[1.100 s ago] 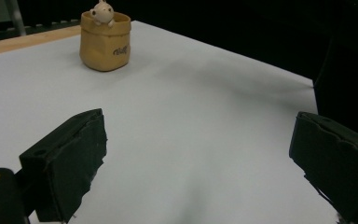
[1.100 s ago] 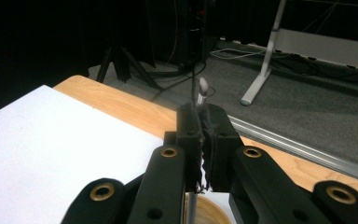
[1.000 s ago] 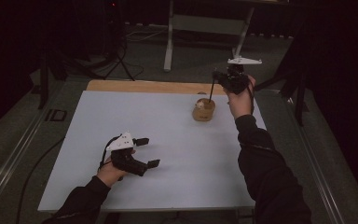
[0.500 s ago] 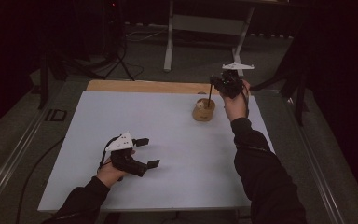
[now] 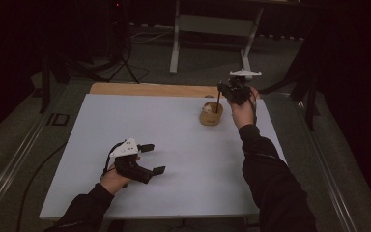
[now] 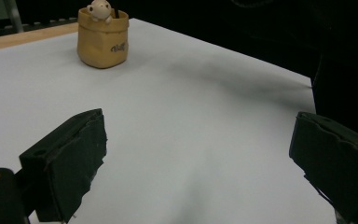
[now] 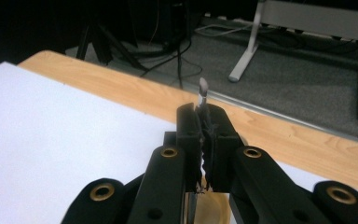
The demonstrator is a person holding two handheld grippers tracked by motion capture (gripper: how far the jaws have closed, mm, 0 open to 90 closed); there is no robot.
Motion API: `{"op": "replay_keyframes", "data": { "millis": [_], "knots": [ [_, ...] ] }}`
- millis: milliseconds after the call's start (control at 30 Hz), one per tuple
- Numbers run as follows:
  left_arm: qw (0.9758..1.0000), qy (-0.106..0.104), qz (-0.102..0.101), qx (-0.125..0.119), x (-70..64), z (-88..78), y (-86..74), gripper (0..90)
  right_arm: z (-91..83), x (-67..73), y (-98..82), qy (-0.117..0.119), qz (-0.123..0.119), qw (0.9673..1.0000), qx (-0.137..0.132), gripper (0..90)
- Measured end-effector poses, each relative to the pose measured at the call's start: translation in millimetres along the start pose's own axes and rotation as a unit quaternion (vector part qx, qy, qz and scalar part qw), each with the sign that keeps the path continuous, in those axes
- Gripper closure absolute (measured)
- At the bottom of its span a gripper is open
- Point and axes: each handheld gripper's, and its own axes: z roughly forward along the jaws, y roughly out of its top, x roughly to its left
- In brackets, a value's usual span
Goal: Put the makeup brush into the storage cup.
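Observation:
A tan, bag-shaped holder [image 5: 211, 116] with a small pale figure on its rim stands at the far right of the white table top [image 5: 174, 130]. Above it my right gripper [image 5: 223, 90] is shut on a thin dark stick [image 5: 218, 102] that hangs upright, its lower end inside the holder's mouth. In the right gripper view the jaws [image 7: 203, 140] pinch the stick [image 7: 203, 91], whose pale tip rises above them. My left gripper [image 5: 153, 158] rests low at the near left, open with nothing in it. In its own view the left gripper [image 6: 200, 163] faces the holder [image 6: 103, 42].
A bare wooden strip [image 5: 149, 90] runs along the table's far edge. Beyond it are a grey floor, a metal stand's legs [image 5: 176, 48] and a dark tripod [image 5: 121, 58]. The person's right sleeve [image 5: 270, 179] lies over the near right of the table.
My right gripper has sunk a little with the stick, bringing its lower end down into the holder. The left gripper has stayed put.

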Motion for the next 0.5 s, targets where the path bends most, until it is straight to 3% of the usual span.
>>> {"op": "replay_keyframes", "data": {
  "millis": [500],
  "knots": [
    [1.0, 0.0, -0.001, 0.0, 0.2, 0.2, -0.3, 4.0, 16.6, 2.1, -12.6, 0.001, 0.004, 0.9995, 0.032, 86.0]
  ]
}}
